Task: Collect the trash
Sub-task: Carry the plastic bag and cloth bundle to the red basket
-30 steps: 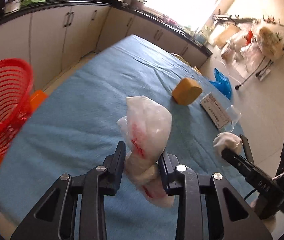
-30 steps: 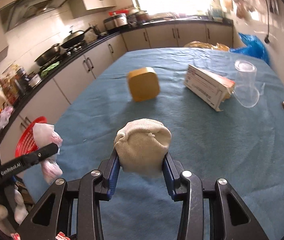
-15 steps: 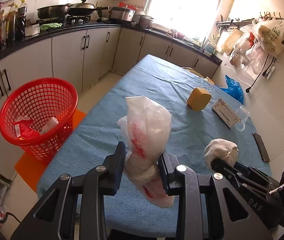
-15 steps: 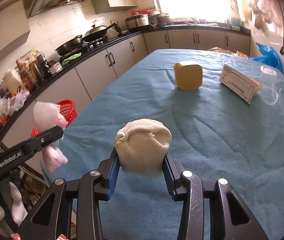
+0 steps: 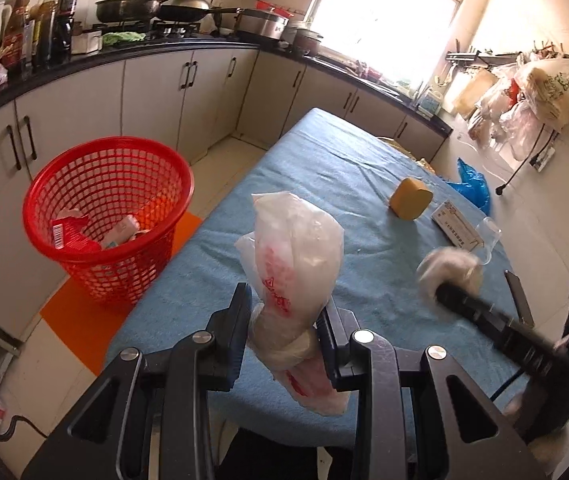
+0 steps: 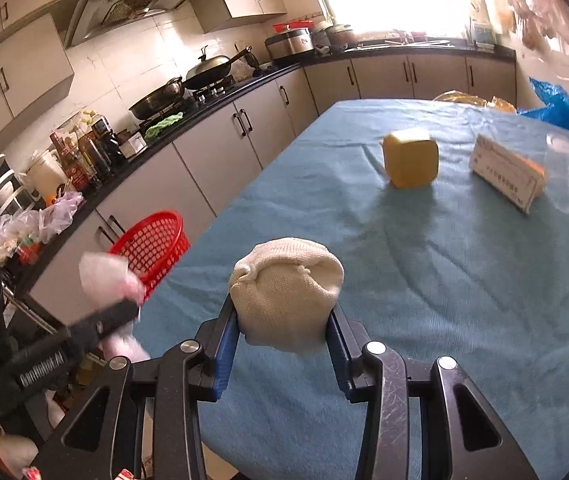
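My left gripper [image 5: 284, 320] is shut on a knotted white plastic bag with red print [image 5: 296, 256], held above the near end of the blue-covered table [image 5: 340, 168]. My right gripper [image 6: 284, 320] is shut on a cream knitted cloth ball [image 6: 284, 292], also above the table's near end. A red mesh basket [image 5: 112, 216] stands on the floor left of the table, with some wrappers inside. In the left wrist view the right gripper and its cloth ball [image 5: 450, 268] show blurred at the right. In the right wrist view the left gripper's bag [image 6: 106, 278] appears in front of the basket [image 6: 150, 240].
On the table lie a yellow block [image 6: 410, 158], a printed carton [image 6: 506, 174] and a clear plastic cup [image 6: 562, 176]. A dark flat object [image 5: 518, 298] sits near the right edge. An orange mat [image 5: 84, 312] lies under the basket. Kitchen cabinets and counter [image 5: 144, 84] run along the left.
Both grippers have drawn back from the table towards its near end and lifted a little, still holding their items. The red basket has come fully into the left wrist view.
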Available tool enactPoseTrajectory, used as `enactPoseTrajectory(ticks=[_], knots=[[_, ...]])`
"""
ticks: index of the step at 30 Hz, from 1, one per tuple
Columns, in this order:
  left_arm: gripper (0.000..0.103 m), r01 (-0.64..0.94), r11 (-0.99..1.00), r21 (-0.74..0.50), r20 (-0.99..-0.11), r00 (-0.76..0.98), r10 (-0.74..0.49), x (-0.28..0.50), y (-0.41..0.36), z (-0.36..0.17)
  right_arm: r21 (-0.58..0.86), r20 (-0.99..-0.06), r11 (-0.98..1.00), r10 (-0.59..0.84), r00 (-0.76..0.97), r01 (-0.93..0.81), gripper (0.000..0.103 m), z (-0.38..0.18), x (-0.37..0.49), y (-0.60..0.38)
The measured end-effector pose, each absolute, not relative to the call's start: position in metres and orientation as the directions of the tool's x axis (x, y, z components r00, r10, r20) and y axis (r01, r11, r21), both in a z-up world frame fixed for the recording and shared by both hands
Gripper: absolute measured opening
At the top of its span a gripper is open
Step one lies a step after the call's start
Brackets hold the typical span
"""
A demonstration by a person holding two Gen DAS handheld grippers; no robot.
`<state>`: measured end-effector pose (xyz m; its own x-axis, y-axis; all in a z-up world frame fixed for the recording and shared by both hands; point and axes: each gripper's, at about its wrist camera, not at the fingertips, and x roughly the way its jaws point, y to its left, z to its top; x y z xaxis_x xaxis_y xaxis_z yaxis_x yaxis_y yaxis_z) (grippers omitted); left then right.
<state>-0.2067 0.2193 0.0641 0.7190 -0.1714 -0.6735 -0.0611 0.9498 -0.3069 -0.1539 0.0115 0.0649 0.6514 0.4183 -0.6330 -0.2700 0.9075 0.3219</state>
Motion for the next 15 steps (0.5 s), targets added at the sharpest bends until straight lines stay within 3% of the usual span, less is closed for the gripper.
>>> enactPoseTrajectory(ticks=[7, 15], knots=[[0.031, -0.140, 0.954, -0.266, -0.723, 0.683, -0.102, -0.216, 0.235, 0.073, 0.257, -0.655, 0.952, 0.299, 0.694, -0.168, 0.044, 0.074, -0.117, 0.001], [0.031, -0.171, 0.940, -0.297, -0.672, 0.737, -0.078, -0.218, 0.253, 0.077, 0.368, -0.649, 0.919, 0.364, 0.668, -0.143, 0.045, 0.047, -0.128, -0.023]])
